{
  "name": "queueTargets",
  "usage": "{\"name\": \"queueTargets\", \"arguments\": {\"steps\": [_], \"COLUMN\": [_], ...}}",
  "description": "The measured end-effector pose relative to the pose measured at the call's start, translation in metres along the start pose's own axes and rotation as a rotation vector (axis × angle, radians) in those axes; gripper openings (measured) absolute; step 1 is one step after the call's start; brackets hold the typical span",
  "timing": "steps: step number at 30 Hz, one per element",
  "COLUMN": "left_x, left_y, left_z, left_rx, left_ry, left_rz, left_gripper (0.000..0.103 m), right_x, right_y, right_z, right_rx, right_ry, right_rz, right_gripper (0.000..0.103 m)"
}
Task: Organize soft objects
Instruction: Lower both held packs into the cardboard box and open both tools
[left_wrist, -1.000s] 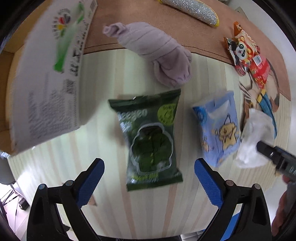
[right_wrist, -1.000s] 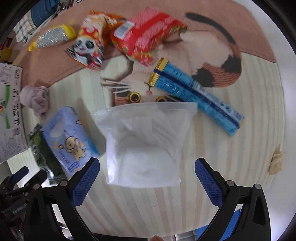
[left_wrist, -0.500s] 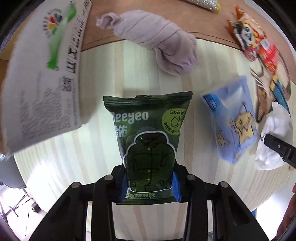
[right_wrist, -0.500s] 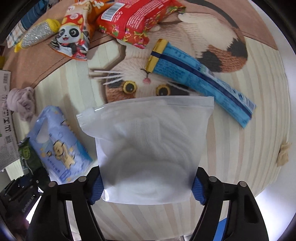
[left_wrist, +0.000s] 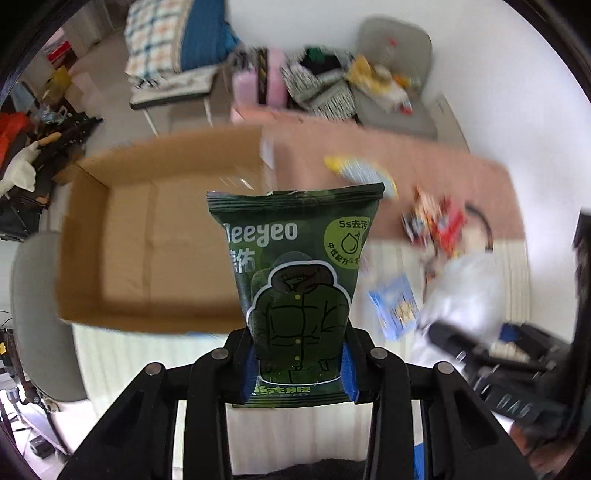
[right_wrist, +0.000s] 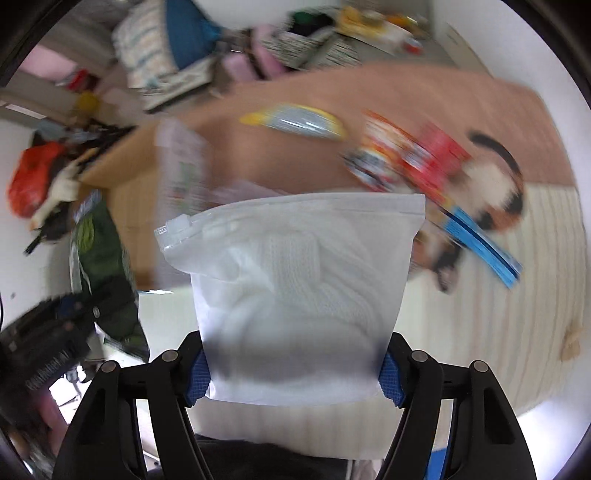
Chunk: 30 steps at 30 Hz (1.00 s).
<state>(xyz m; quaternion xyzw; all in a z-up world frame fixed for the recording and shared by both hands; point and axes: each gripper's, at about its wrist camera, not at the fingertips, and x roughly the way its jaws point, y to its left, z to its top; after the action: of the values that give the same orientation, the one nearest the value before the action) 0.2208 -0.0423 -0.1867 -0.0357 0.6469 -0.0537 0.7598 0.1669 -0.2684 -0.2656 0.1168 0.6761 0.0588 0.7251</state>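
Note:
My left gripper is shut on a dark green packet with a jacket drawing, held upright in the air in front of an open cardboard box. My right gripper is shut on a frosted zip bag with white knitted cloth inside, also lifted. The green packet also shows at the left of the right wrist view. The zip bag and the right gripper show blurred at the right of the left wrist view.
A blue tissue pack, red snack packs, a blue tube and a silver-and-yellow pouch lie on the cat rug. Chairs with clothes stand behind.
Both grippers closed on their packets and lifted them off the rug. The views tilted up from the floor toward the box and the room.

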Motion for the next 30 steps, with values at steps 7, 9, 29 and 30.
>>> {"name": "queueTargets", "arguments": {"steps": [7, 9, 29, 30], "left_x": [0.02, 0.039, 0.204, 0.206], "left_y": [0.092, 0.124, 0.182, 0.184], "left_z": [0.07, 0.087, 0.15, 0.152], "left_rx": [-0.028, -0.05, -0.031, -0.031], "left_ry": [0.008, 0.062, 0.437, 0.442], "left_rz": [0.067, 0.046, -0.068, -0.068], "left_gripper": [0.032, 0.032, 0.033, 0.034], "right_x": [0.015, 0.028, 0.214, 0.216], "right_y": [0.142, 0.183, 0.264, 0.263], "right_z": [0.061, 0.08, 0.187, 0.188], "right_rx": [-0.067, -0.078, -0.044, -0.043], "right_ry": [-0.01, 0.011, 0.168, 0.172], "right_rz": [0.035, 0.038, -0.162, -0.165], "right_gripper": [0.074, 0.074, 0.075, 0.076]}}
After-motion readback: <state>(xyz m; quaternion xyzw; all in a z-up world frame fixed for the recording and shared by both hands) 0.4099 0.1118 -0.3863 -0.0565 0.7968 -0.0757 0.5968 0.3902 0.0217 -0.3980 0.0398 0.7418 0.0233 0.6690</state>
